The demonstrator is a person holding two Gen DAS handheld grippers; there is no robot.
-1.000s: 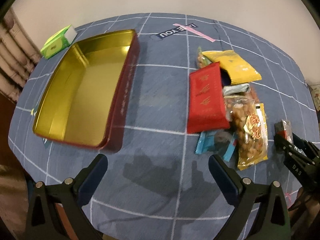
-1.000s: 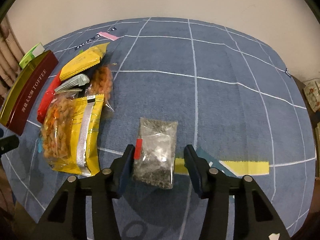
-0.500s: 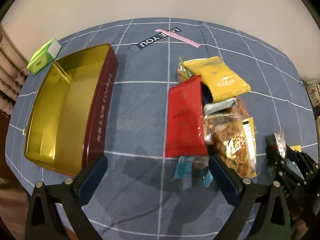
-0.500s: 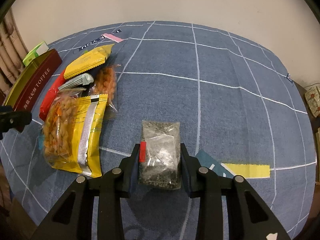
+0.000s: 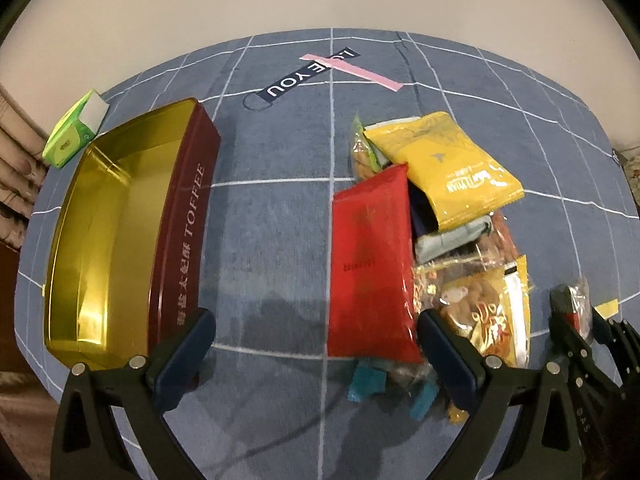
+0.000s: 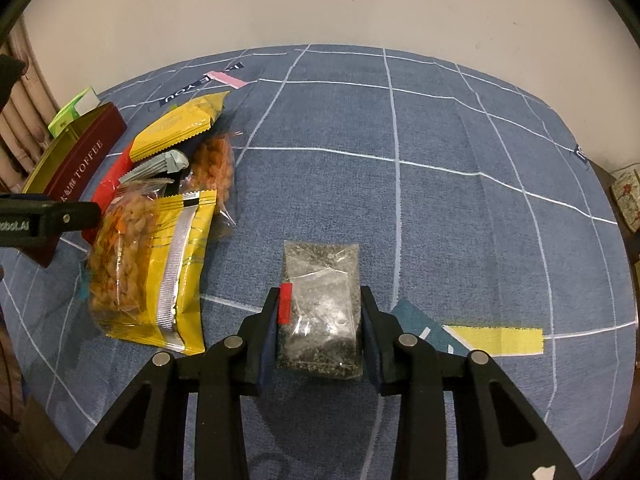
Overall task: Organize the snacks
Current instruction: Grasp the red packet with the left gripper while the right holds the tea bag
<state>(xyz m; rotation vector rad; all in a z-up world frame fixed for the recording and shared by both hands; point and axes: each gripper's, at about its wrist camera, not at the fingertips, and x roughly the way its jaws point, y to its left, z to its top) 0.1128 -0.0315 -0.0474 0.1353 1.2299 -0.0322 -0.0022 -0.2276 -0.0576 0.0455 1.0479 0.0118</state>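
Two grippers show above a blue grid-patterned tablecloth (image 6: 460, 208). The right gripper (image 6: 320, 324) has its fingers pressed against both sides of a clear plastic packet of dark grey bits (image 6: 320, 304) that lies on the cloth. To its left sits a heap of snack packets (image 6: 160, 232), topped by a yellow bag of nuts (image 6: 152, 264). The left gripper (image 5: 316, 344) hangs spread wide with nothing between its fingers, an open dark red toffee tin with gold inside (image 5: 120, 236) ahead to its left, a flat red packet (image 5: 370, 264) ahead to its right.
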